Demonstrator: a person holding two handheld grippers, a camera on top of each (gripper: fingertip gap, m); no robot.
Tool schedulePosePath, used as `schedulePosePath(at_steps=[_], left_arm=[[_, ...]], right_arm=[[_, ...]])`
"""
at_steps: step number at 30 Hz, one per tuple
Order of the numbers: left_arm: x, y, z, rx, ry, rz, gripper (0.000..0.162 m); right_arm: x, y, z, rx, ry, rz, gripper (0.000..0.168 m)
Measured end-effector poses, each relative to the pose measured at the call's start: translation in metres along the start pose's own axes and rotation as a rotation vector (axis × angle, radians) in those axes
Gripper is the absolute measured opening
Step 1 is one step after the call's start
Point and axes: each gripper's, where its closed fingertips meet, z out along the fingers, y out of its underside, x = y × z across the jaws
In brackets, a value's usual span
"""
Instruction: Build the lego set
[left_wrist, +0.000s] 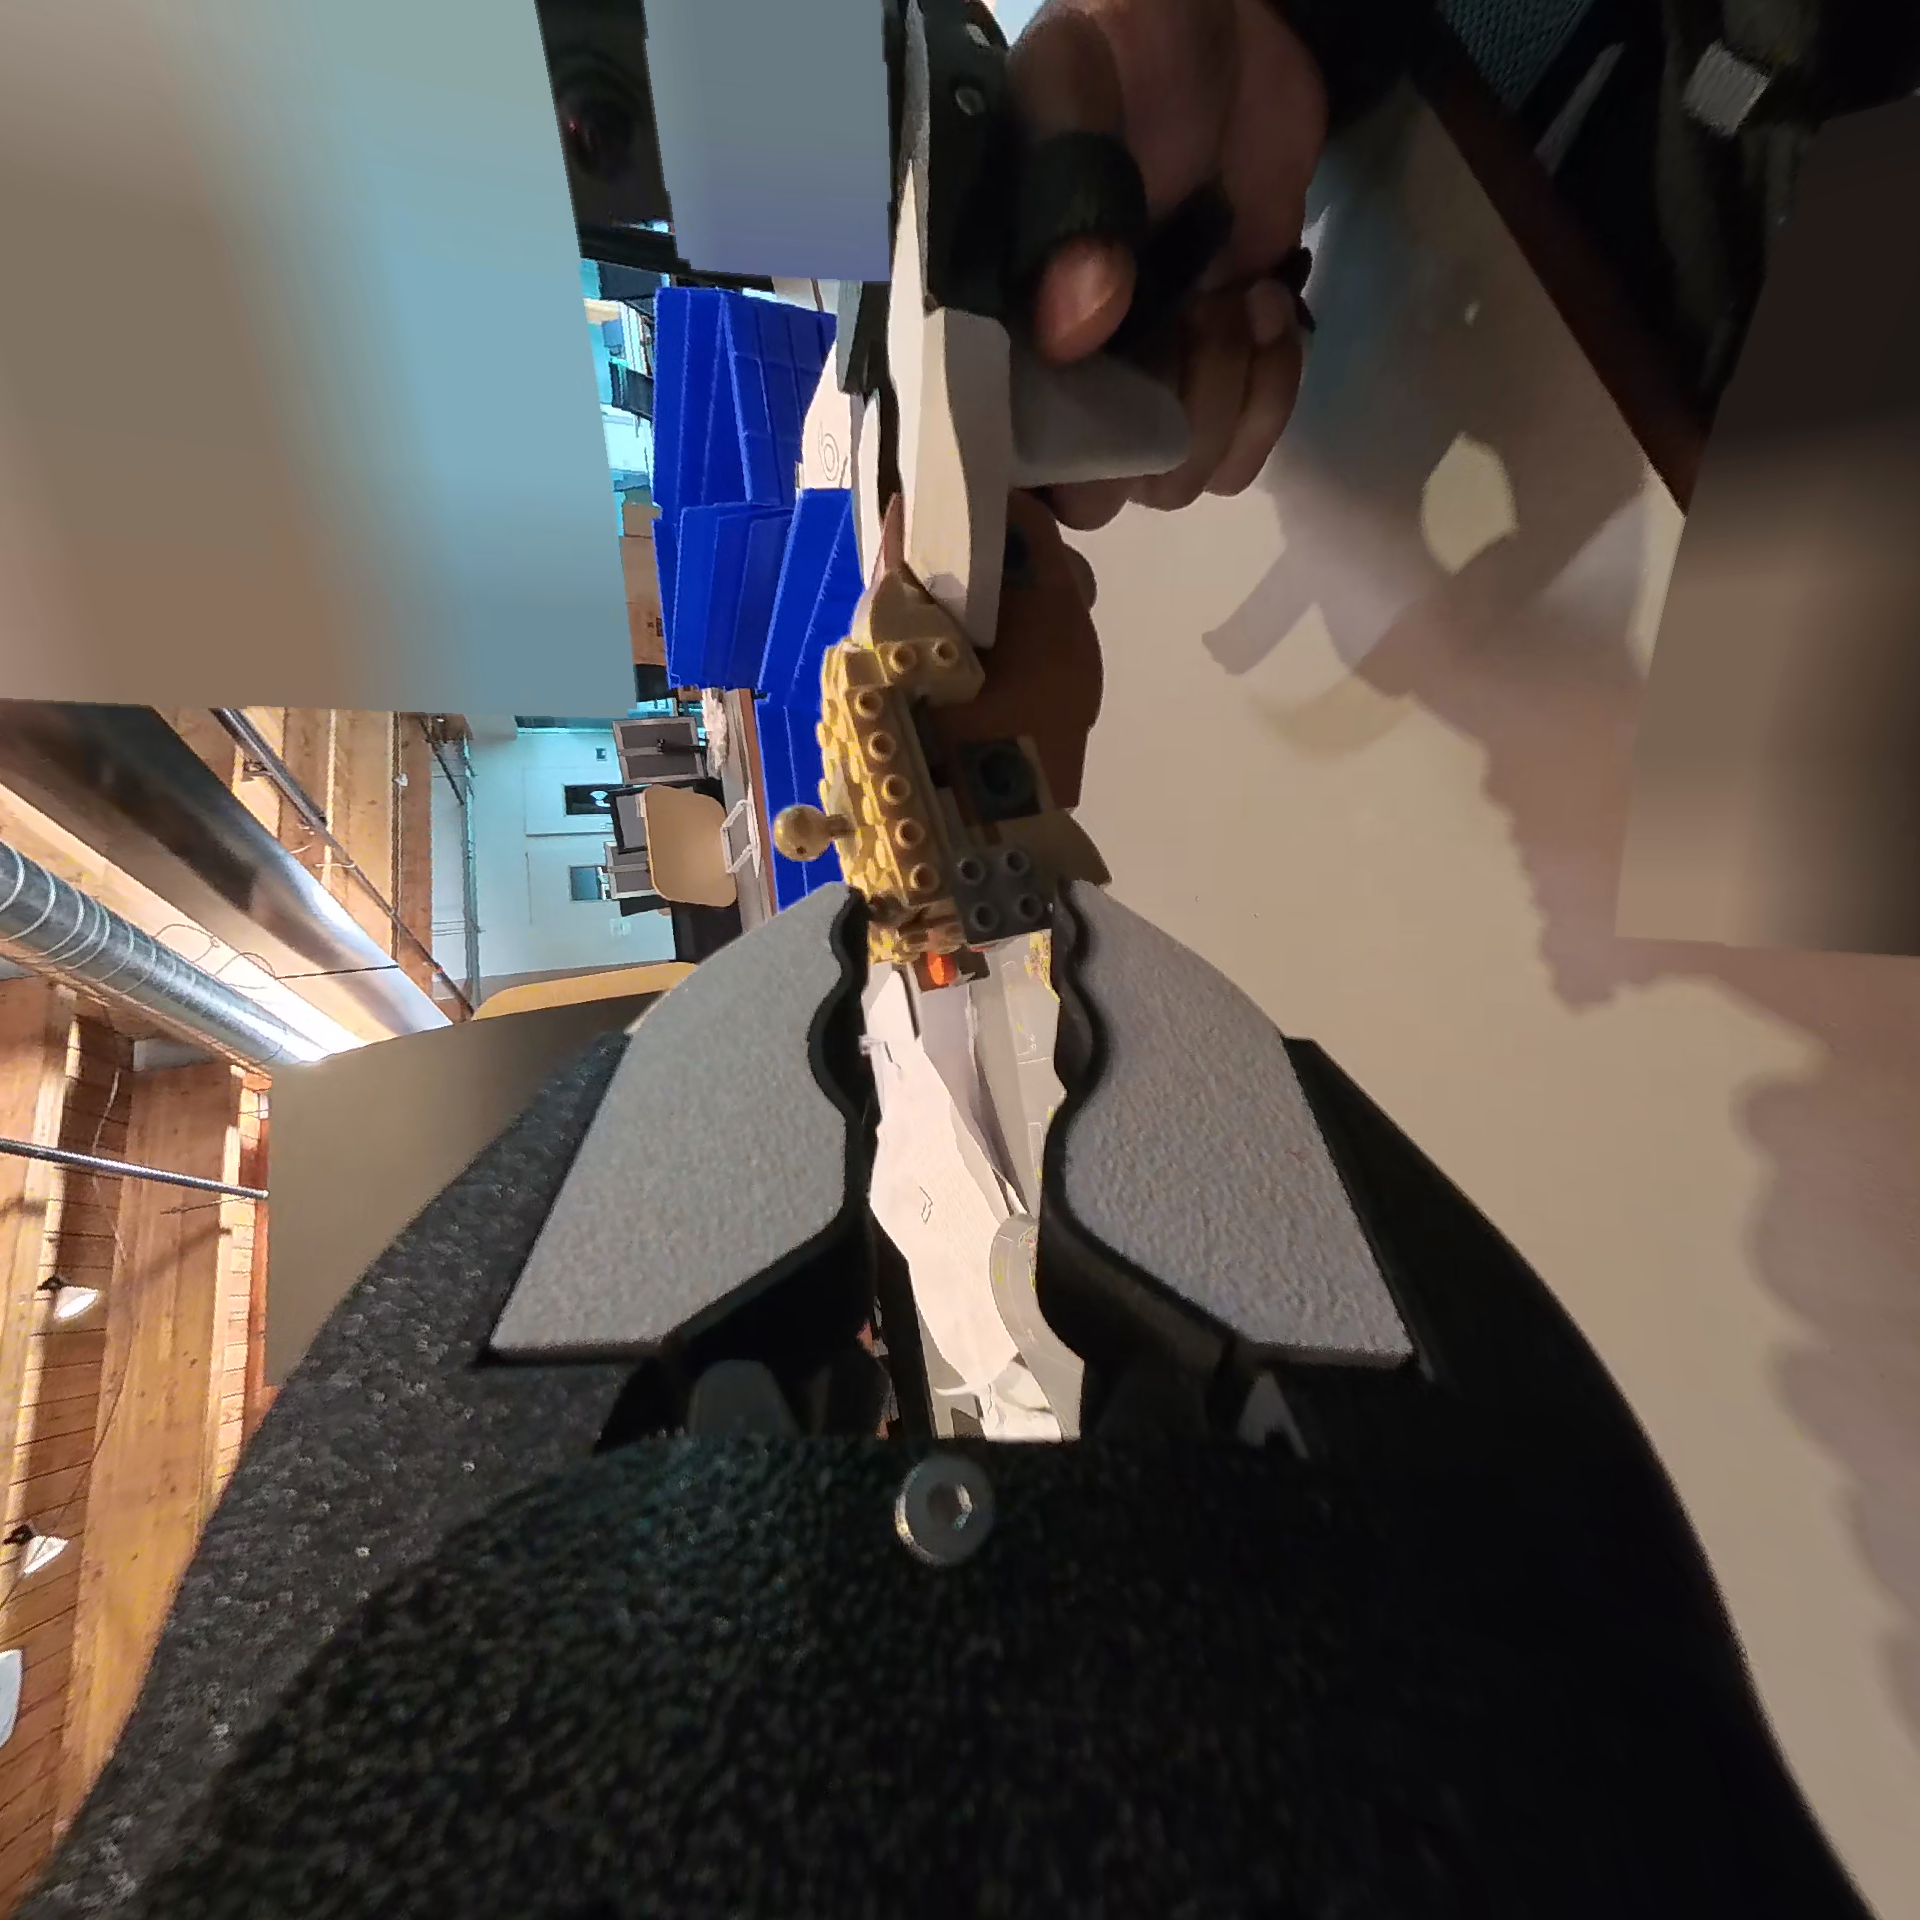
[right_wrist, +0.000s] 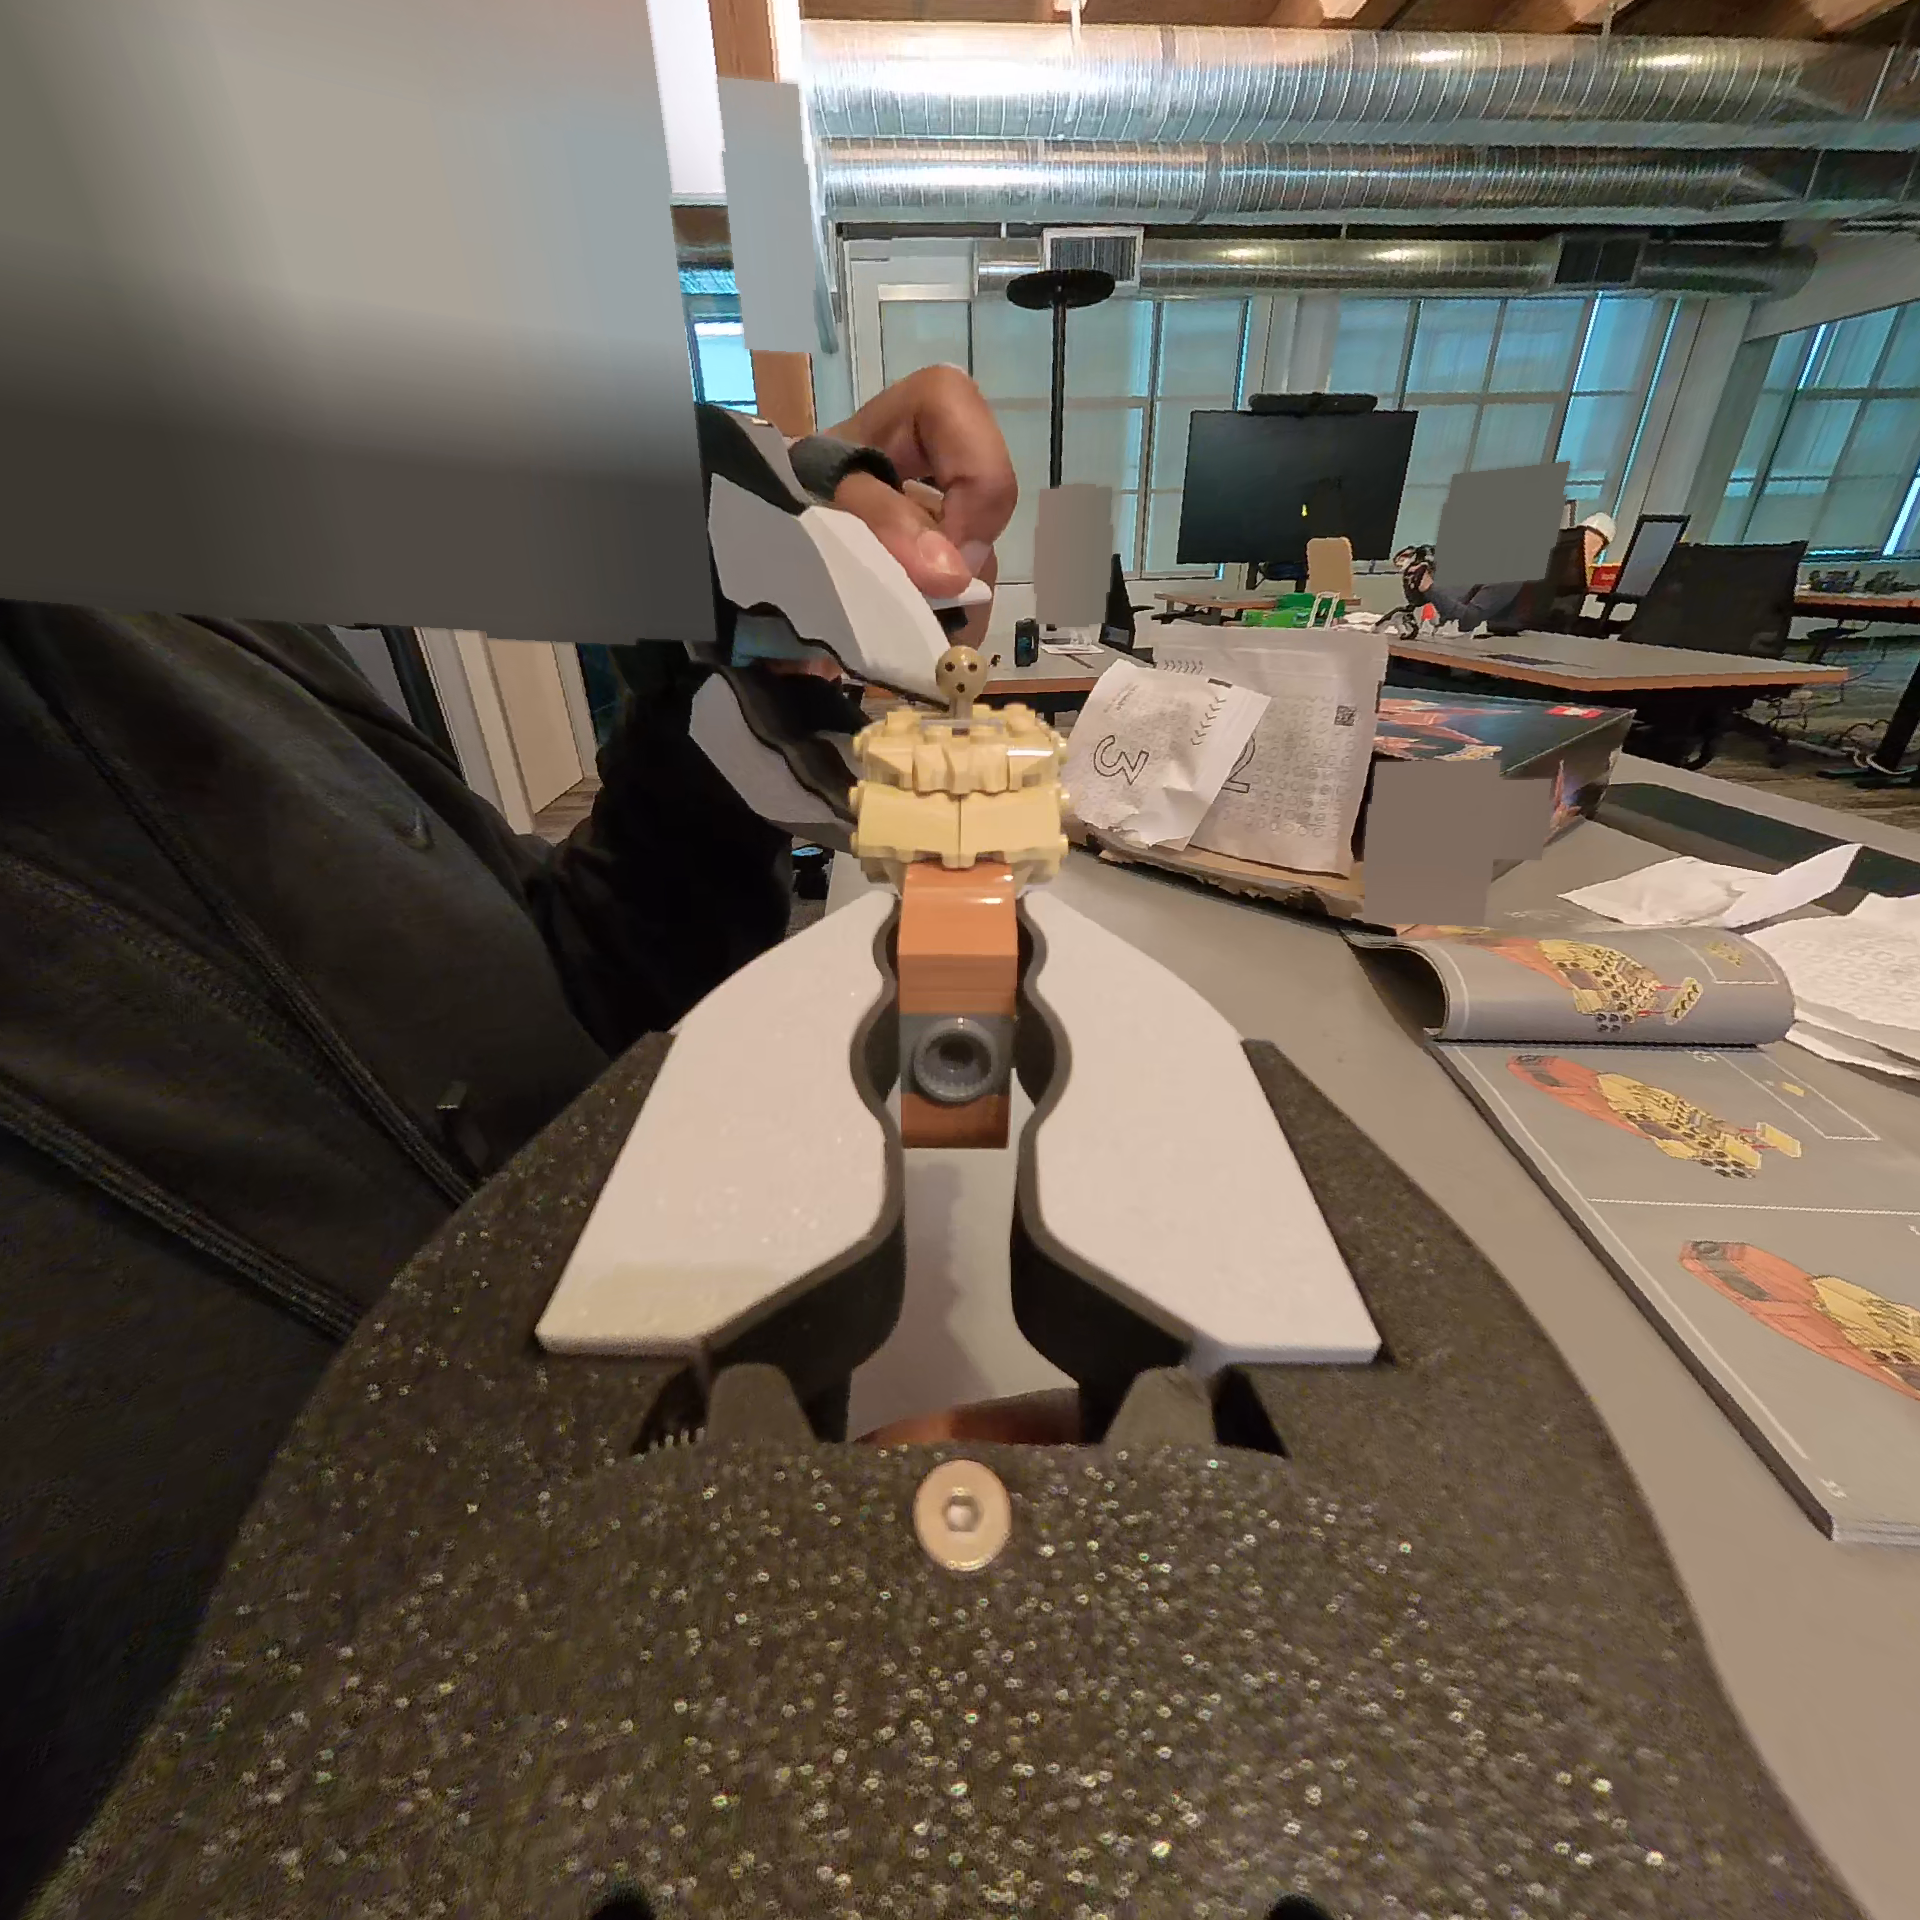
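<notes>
Right wrist view: lego assembly (right_wrist: 956, 883) held in mid-air above the table (right_wrist: 1558, 1351), near its left edge.
Step in hand: likely seating or aligning a part on the tan end of the assembly; both tools grip it.
Next move: calls for steady counter-pressure from both sides, judged from the shared hold.
Left gripper (left_wrist: 961, 920): fingers narrowly spread, pinching the tan-and-grey end of the assembly.
Right gripper (right_wrist: 956, 935): fingers drawn close, clamping the brown block of the assembly.
Instruction booklet (right_wrist: 1714, 1174): open on the table, right of the assembly.
Paper bags (right_wrist: 1236, 769): far right, beside the box (right_wrist: 1496, 738).
</notes>
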Motion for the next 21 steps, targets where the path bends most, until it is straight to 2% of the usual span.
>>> schedulePosePath(at_steps=[21], left_arm=[[0.0056,-0.0014,-0.0058,0.014,0.061,-0.047,0.033]], right_arm=[[-0.0028,0.0031,0.0027,-0.017,-0.005,-0.006,0.018]])
